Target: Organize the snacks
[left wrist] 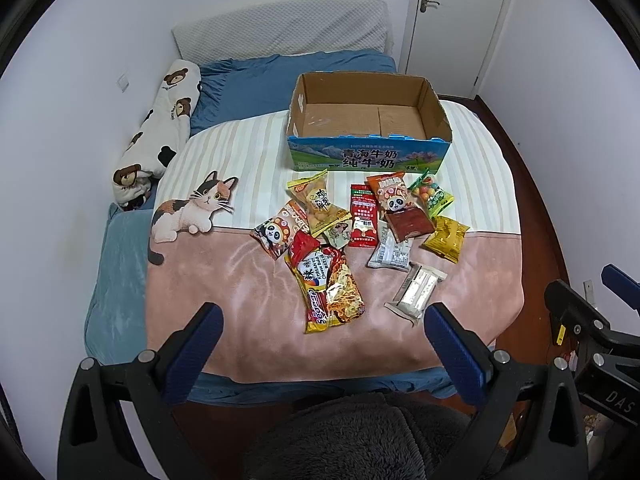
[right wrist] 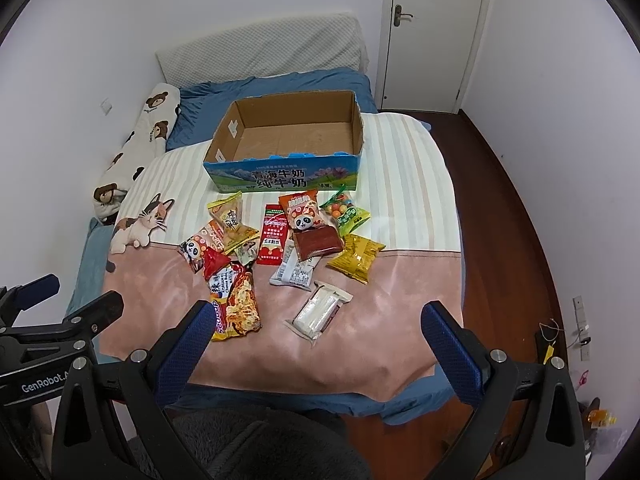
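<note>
Both grippers hang side by side above the near end of the bed (left wrist: 120, 280), and neither one has anything in it. The left gripper (left wrist: 320, 332) has its blue-padded fingers (left wrist: 200, 344) spread wide, nothing between them but blanket. Same story for the right gripper (right wrist: 316, 332): jaws apart, empty, hovering short of the pile.

And there's the pile: the snacks (left wrist: 352, 236) lie scattered across the cat-print blanket (left wrist: 240, 280), all outside the box. Nearest the left gripper is a long noodle packet (left wrist: 340, 292), overlapping a red and yellow packet beside it. Just right of that sits a clear-wrapped white bar (right wrist: 320, 308), on its own, the closest thing to the right gripper. Farther back, a yellow crinkled bag (right wrist: 356, 258), a green candy bag (right wrist: 346, 214), an orange panda packet (right wrist: 302, 212) resting on a dark red pouch, a red sachet (right wrist: 274, 236), and a second panda packet (left wrist: 276, 236) on the left edge of the heap.

Behind them all stands the cardboard milk box (left wrist: 368, 156), open at the top, upright, and its floor is bare. A bear-print pillow (left wrist: 160, 136) lies along the wall on the left.
</note>
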`<action>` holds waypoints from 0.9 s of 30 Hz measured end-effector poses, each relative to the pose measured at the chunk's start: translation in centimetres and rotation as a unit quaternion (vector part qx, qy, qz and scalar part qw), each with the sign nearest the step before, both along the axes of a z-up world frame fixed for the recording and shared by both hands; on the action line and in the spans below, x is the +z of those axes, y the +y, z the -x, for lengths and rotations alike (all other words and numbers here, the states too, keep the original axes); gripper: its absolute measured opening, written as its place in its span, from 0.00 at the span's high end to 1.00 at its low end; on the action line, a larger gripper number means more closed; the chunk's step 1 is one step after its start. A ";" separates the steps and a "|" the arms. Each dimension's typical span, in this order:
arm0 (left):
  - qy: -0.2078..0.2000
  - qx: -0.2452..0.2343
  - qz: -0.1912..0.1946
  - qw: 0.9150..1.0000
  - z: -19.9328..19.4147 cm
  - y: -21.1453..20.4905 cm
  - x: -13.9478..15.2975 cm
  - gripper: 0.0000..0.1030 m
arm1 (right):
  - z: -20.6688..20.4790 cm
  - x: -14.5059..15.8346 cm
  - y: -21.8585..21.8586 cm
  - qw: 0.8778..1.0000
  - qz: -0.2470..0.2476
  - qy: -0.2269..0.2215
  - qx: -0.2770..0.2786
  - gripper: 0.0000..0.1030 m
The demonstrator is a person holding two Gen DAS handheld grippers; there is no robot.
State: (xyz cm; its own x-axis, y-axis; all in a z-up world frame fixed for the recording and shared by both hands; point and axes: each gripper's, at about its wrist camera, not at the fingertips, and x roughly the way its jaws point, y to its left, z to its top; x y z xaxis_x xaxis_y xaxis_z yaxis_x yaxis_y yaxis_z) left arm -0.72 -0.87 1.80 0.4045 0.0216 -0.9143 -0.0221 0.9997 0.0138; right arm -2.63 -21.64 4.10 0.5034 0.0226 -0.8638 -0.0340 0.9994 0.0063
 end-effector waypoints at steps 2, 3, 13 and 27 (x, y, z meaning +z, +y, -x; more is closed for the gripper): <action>0.000 0.000 0.002 1.000 0.2 0.1 -0.1 0.00 | -0.1 0.0 0.0 1.000 -0.002 0.001 0.000 0.00; 0.001 0.000 0.003 1.000 0.2 0.1 -0.1 0.00 | 0.0 -0.1 -0.1 1.000 -0.002 0.002 0.000 0.00; 0.004 -0.002 0.003 1.000 0.2 -0.2 -0.5 0.00 | 0.0 -0.4 -0.3 1.000 -0.003 0.005 0.001 0.00; 0.006 -0.003 0.004 1.000 0.2 -0.3 -0.8 0.00 | -0.3 -0.4 -0.3 1.000 -0.006 0.007 0.002 0.00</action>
